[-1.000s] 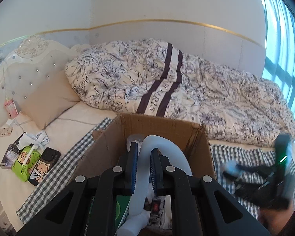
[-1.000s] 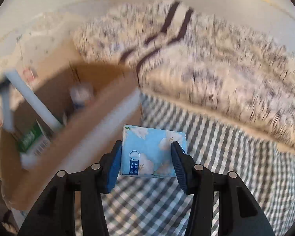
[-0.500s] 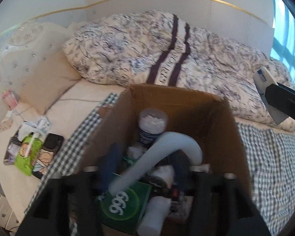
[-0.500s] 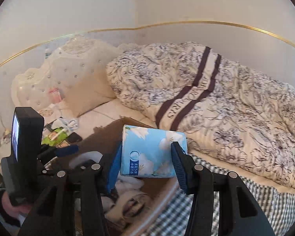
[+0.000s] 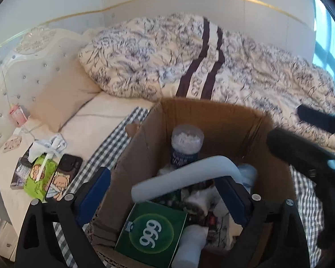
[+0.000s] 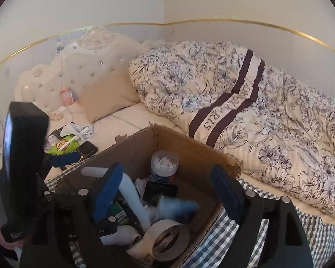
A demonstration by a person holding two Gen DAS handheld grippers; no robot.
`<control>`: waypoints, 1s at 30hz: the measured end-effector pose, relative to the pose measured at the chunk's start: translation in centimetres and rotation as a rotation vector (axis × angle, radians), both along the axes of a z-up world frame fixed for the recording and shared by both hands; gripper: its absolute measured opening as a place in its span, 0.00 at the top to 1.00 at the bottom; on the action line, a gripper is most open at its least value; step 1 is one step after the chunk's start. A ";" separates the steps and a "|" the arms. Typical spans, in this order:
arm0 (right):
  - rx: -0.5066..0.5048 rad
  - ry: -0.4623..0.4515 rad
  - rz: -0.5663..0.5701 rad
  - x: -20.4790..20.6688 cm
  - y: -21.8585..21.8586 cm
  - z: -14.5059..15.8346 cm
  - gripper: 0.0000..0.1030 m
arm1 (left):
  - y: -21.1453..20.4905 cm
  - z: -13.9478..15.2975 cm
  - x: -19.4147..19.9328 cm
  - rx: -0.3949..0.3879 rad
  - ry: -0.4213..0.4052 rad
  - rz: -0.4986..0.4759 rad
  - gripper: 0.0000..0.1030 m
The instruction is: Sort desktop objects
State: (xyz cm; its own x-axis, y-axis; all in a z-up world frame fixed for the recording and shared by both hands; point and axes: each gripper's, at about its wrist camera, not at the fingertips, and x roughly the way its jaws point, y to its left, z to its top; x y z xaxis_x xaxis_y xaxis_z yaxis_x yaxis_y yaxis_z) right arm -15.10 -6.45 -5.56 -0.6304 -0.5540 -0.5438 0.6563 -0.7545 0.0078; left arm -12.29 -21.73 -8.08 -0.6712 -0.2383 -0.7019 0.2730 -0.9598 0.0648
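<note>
We see both hand-held grippers poised over the open brown cardboard box that sits on the grey-and-white checked cloth on the bed. The left hand-held gripper has its blue-padded jaws spread wide with nothing between them, and so does the right hand-held gripper. Inside the box we can make out a bent white plastic tube, a green square packet marked 999, a clear tub of cotton swabs, a roll of beige tape and a blurred pale blue tissue pack. Left of the box, on the bed sheet, lie a lime-green wipes pack and a dark phone.
</note>
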 end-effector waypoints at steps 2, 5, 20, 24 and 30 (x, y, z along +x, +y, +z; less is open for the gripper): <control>-0.019 0.007 -0.013 0.0 0.6 0.4 0.15 | 0.0 -0.2 0.0 0.002 -0.013 -0.001 0.06; -0.045 0.017 -0.042 0.1 1.5 1.1 0.11 | 0.4 -0.7 -0.6 -0.041 -0.073 -0.003 0.06; -0.118 0.033 -0.139 1.8 6.6 4.2 0.08 | 1.2 0.3 1.0 -0.027 -0.156 -0.019 0.05; -0.148 0.063 -0.152 3.0 7.5 5.5 0.05 | 1.2 4.3 2.8 0.007 0.027 -0.005 0.03; -0.175 0.140 -0.178 5.4 8.9 7.6 0.00 | 2.2 8.0 4.9 0.056 0.224 -0.054 0.00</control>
State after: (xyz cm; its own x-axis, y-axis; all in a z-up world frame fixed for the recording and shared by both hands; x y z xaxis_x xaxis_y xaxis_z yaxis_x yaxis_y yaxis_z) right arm -9.70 2.41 2.02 -0.7881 -0.5059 -0.3506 0.5177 -0.8529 0.0669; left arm -7.34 -19.53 -0.04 -0.8224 -0.1629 -0.5451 0.2230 -0.9738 -0.0454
